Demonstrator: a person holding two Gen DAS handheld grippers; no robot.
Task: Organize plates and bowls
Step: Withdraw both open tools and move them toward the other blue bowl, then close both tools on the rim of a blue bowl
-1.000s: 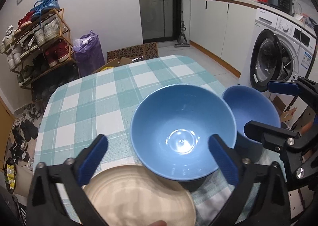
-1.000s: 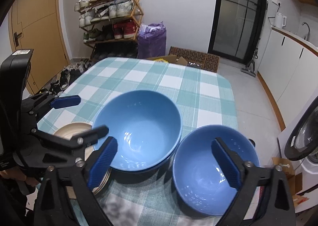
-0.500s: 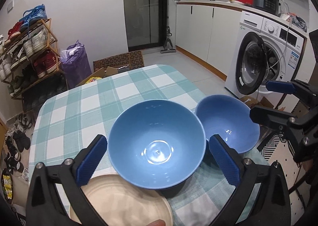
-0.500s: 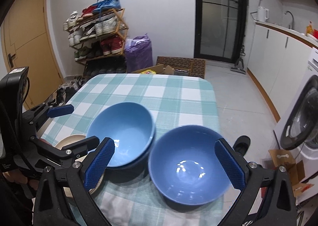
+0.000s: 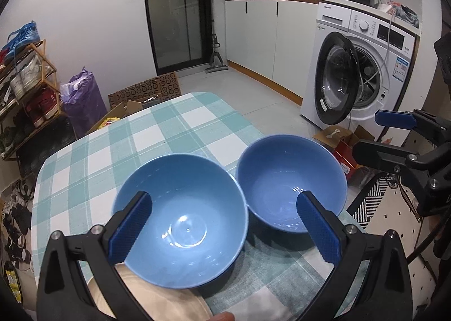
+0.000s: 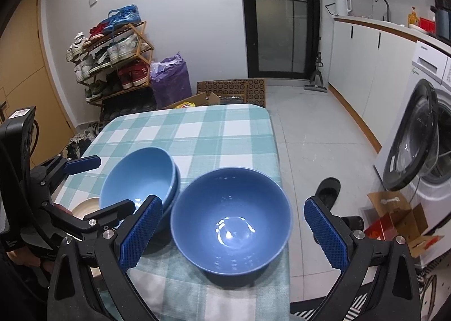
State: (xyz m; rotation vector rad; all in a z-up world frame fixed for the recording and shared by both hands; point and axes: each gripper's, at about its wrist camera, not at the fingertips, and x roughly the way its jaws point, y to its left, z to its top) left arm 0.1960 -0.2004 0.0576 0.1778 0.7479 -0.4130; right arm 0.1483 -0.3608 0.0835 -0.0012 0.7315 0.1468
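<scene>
Two nested blue bowls sit on the checked tablecloth, seen as a stack in the right wrist view. A single blue bowl stands right of them near the table's right edge; it also shows in the right wrist view. A beige plate lies at the near edge, partly under the stack. My left gripper is open and empty above the stack's near side. My right gripper is open and empty over the single bowl.
The table's right edge drops to a tiled floor with a slipper. A washing machine with its door open and a cardboard box stand to the right. A shoe rack and purple bag are behind.
Both grippers have pulled back and up from the table, so the bowls look smaller and farther. Both stayed open and empty. The bowls and plate have not moved.
</scene>
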